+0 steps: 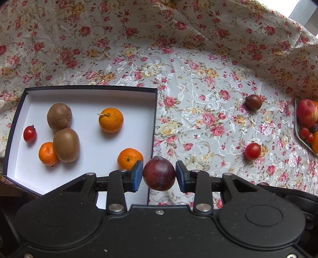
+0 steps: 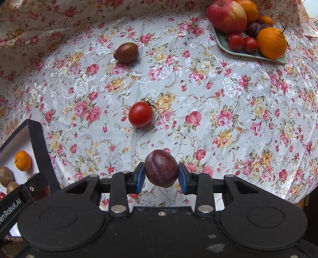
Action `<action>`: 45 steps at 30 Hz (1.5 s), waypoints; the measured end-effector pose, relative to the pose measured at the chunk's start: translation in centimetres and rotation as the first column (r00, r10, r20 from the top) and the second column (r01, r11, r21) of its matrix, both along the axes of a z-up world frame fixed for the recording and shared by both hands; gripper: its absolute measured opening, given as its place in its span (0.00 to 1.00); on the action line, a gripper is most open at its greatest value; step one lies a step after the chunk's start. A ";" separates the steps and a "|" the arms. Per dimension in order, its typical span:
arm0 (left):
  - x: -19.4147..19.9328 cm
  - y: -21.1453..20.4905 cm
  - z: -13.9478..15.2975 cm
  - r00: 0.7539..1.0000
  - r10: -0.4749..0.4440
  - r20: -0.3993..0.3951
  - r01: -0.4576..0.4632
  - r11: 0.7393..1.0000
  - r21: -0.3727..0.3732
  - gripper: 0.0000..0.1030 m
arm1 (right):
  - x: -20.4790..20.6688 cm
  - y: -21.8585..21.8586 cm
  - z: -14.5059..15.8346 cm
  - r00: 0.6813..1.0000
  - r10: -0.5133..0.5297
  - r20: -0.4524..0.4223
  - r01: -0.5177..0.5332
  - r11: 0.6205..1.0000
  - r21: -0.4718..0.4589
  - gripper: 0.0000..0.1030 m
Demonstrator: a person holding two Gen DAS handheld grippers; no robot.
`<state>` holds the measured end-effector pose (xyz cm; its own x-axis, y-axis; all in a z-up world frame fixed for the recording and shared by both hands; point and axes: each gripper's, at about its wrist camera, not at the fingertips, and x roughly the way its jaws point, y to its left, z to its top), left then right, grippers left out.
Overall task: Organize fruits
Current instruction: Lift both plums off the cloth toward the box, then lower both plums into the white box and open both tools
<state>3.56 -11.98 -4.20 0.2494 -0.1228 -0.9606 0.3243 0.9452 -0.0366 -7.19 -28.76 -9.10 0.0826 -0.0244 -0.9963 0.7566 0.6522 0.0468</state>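
My left gripper (image 1: 159, 173) is shut on a dark red plum (image 1: 159, 173), held above the right wall of a dark box with a white floor (image 1: 123, 142). Inside the box lie two kiwis (image 1: 59, 116), three mandarins (image 1: 111, 120) and a small red tomato (image 1: 29, 134). My right gripper (image 2: 161, 174) is shut on a second purple plum (image 2: 161, 171), above the floral cloth. On the cloth lie a red tomato (image 2: 140, 114) (image 1: 252, 151) and a dark brownish tomato (image 2: 126, 52) (image 1: 253, 102).
A pale green tray (image 2: 238, 52) at the far right holds an apple (image 2: 227, 15), oranges, two small tomatoes and plums. The box corner (image 2: 38, 146) and part of the left gripper show at the lower left of the right wrist view. Floral cloth covers the table.
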 end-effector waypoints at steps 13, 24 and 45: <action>3.0 7.9 -1.3 0.992 0.129 -0.004 -0.129 0.991 0.041 0.43 | 4.1 4.9 0.8 0.996 0.079 0.047 -0.079 0.997 0.001 0.34; 5.5 15.1 -2.0 0.962 0.270 0.033 -0.272 0.958 0.092 0.43 | 9.2 10.7 2.0 0.972 0.174 0.155 -0.177 0.984 0.004 0.34; 6.9 21.7 -2.3 0.920 0.390 0.039 -0.392 0.916 0.082 0.43 | 13.3 19.6 0.7 0.923 0.326 0.206 -0.332 0.943 -0.002 0.35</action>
